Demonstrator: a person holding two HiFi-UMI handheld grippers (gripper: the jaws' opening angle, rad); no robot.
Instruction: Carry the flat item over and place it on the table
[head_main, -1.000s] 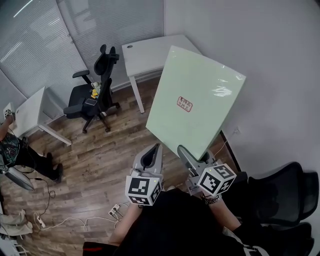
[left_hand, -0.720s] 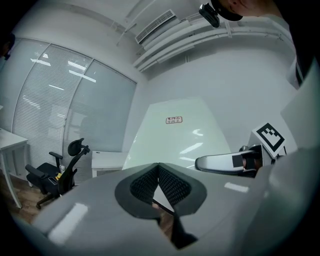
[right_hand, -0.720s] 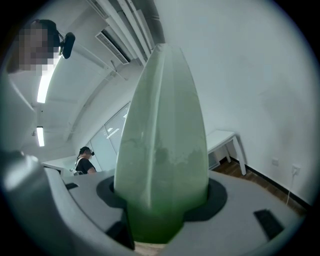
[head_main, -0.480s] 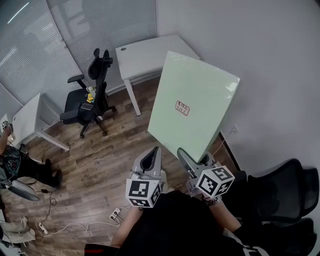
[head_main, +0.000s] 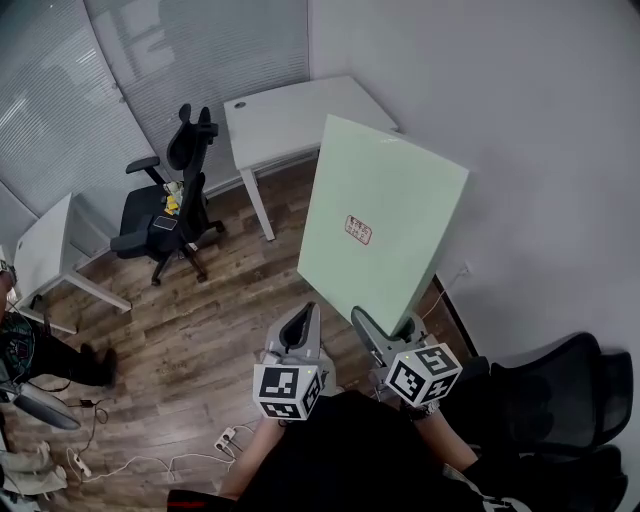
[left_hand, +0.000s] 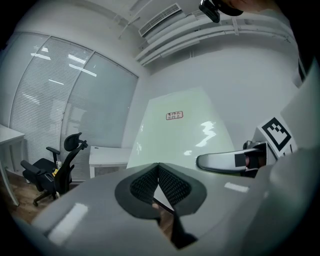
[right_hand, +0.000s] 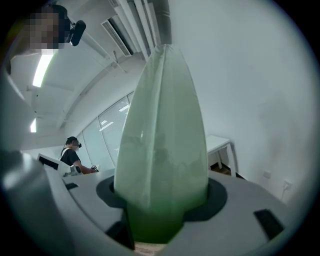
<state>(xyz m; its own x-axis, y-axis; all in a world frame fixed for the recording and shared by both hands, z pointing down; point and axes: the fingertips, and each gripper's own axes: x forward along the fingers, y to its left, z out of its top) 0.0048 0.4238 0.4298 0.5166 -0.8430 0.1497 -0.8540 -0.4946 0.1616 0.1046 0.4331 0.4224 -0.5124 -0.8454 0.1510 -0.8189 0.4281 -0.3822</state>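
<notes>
Pale green panel (head_main: 392, 190), small red-printed sticker (head_main: 359, 229) unreadable, right gripper (head_main: 375, 328) jaws pinching its edge, left gripper (head_main: 305, 318) jaws pressed together

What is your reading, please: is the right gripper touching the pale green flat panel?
Touching. The right gripper view shows the pale green flat panel's edge clamped between the right gripper's dark pads, with no gap on either side.

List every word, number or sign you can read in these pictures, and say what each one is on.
Label on the pale green panel: red print, too small to read.
Marker cubes: black-and-white square patterns only, no words.
No other writing shows.
</notes>
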